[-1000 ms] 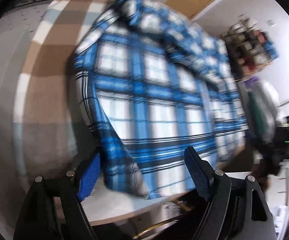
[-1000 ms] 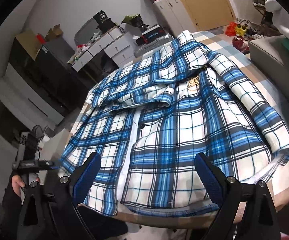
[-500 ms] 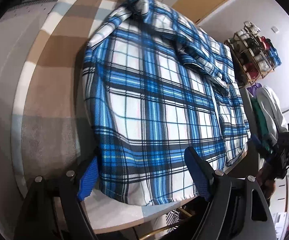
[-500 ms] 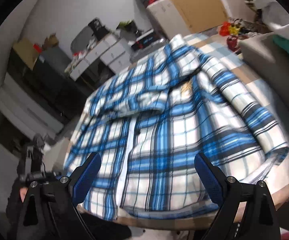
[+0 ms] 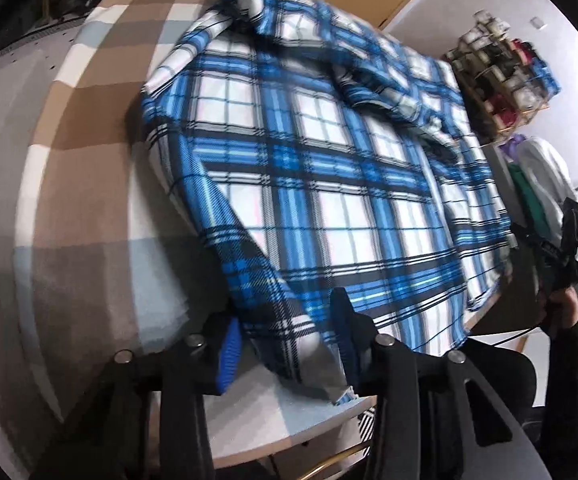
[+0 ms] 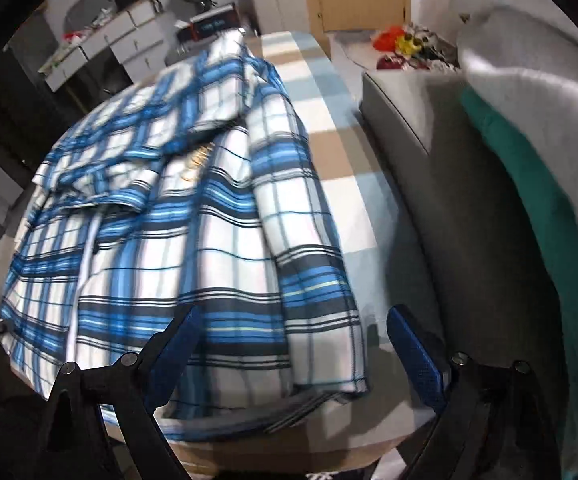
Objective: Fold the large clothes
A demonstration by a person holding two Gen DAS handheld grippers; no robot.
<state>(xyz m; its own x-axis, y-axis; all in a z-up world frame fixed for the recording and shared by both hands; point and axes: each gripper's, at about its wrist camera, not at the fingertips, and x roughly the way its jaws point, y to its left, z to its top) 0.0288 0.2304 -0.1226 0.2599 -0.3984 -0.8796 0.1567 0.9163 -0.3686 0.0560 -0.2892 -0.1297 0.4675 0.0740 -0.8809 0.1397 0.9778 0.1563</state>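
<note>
A blue, white and black plaid shirt point(image 5: 321, 184) lies spread front up on the table point(image 5: 89, 128), which has a checked cover. In the left wrist view, my left gripper point(image 5: 287, 344) has its jaws closing around the end of the shirt's near sleeve point(image 5: 285, 332). The cloth sits between the pads and is not clearly pinched. My right gripper point(image 6: 295, 314) stands open low over the shirt's point(image 6: 193, 216) other folded sleeve point(image 6: 313, 280) near the hem corner, with nothing gripped. A hand holds the right gripper point(image 5: 565, 252) at the far side in the left wrist view.
A grey sofa point(image 6: 449, 184) with teal fabric point(image 6: 529, 184) stands close to the table's right side. White drawers point(image 6: 129, 40) and clutter sit behind the table. A loaded shelf point(image 5: 501, 72) stands by the wall. The table edge point(image 6: 329, 440) lies just under the right gripper.
The left jaws have narrowed around the sleeve end. The right gripper has swung to the right, from over the shirt's middle hem to its right sleeve, bringing the sofa into view.
</note>
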